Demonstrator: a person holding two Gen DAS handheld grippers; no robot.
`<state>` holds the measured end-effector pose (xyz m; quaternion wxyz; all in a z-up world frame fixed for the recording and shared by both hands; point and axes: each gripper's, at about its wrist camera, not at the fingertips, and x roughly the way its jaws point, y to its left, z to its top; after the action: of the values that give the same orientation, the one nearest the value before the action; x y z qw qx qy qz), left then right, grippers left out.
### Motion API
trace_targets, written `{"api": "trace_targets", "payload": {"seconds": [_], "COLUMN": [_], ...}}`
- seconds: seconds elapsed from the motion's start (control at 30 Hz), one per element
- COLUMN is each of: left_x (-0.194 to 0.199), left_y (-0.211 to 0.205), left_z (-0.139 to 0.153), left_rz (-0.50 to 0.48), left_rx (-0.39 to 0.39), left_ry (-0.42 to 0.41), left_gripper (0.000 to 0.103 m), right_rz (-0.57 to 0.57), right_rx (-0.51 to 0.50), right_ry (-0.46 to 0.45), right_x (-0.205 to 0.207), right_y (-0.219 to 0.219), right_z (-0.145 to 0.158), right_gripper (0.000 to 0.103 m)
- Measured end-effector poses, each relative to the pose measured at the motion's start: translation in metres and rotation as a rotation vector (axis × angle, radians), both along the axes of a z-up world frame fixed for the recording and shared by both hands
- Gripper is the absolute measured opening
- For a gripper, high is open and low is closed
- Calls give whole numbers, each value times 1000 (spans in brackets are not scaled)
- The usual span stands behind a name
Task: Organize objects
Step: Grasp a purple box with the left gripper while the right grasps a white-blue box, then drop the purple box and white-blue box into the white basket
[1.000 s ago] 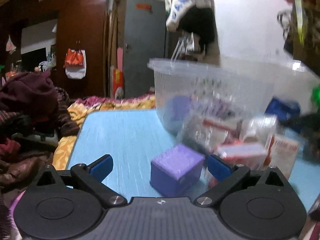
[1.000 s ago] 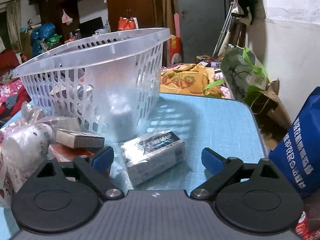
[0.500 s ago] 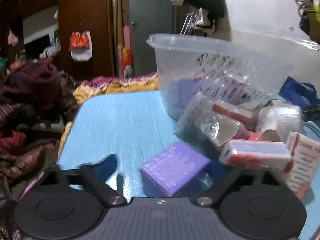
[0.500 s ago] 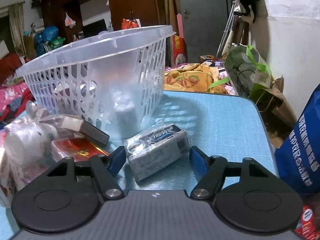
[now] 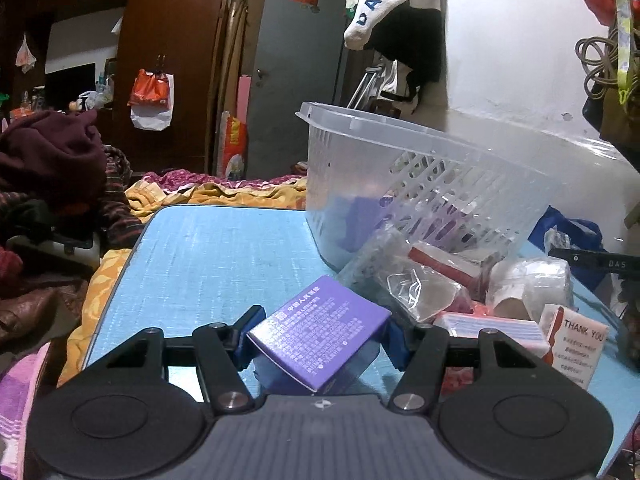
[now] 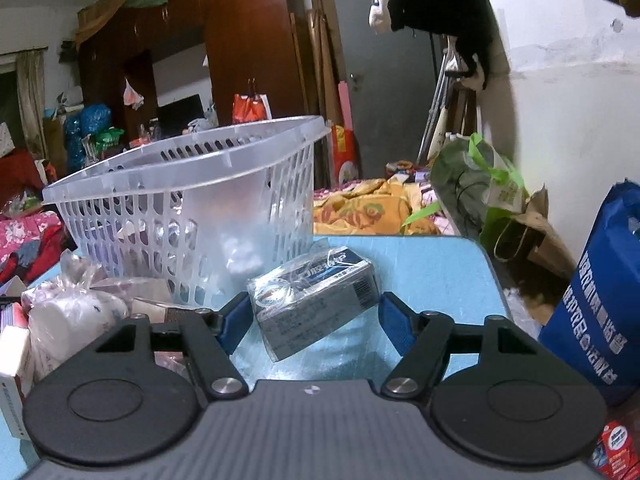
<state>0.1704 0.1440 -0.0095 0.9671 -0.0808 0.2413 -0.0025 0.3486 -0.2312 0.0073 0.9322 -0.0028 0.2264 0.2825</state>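
A purple box (image 5: pixel 324 320) sits tilted between the blue pads of my left gripper (image 5: pixel 319 338). The jaws are closing and both pads press its sides, with its front end raised off the blue table (image 5: pixel 224 252). In the right wrist view a grey-blue box in clear wrap (image 6: pixel 316 292) is tilted and pinched between the pads of my right gripper (image 6: pixel 313 316), just above the table (image 6: pixel 432 272). A clear plastic basket (image 5: pixel 420 168) stands behind both boxes; in the right wrist view the basket (image 6: pixel 180 184) is on the left.
A pile of packets lies by the basket: a wrapped white roll (image 5: pixel 528 284), a red-and-white box (image 5: pixel 492 328), a "THANK YOU" carton (image 5: pixel 576 344). A blue bag (image 6: pixel 600 300) and a green bag (image 6: pixel 472 184) stand off the table's right edge. Clothes (image 5: pixel 48 160) are heaped at left.
Both pairs of jaws narrowed from wide apart onto their boxes. The purple box and the wrapped box now sit tilted and lifted between the pads.
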Motion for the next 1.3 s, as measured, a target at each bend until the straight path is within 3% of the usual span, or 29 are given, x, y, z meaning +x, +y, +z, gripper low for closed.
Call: {"api": "trace_targets", "payload": {"seconds": [0.17, 0.8, 0.93, 1.0, 1.13, 1.3], "left_x": [-8, -8, -17, -23, -15, 50], "left_y": [8, 11, 9, 5, 4, -28], "left_z": [1, 1, 4, 11, 45, 110], "left_rz": [14, 12, 17, 44, -31, -93], "left_rx": [-34, -39, -32, -14, -120, -83], "left_ry": [-54, -72, -139, -194, -263, -260], "left_gripper": [64, 64, 64, 64, 64, 64], "right_rz": [-6, -19, -28, -48, 0, 89], "right_rx": [-13, 17, 37, 82, 132, 54], "right_ry": [-61, -90, -125, -166, -258, -306], "right_x": [-8, -12, -16, -25, -48, -34], "right_y": [4, -1, -4, -10, -6, 48], "right_z": [3, 4, 6, 10, 46, 105], "right_gripper": [72, 72, 72, 72, 72, 72]}}
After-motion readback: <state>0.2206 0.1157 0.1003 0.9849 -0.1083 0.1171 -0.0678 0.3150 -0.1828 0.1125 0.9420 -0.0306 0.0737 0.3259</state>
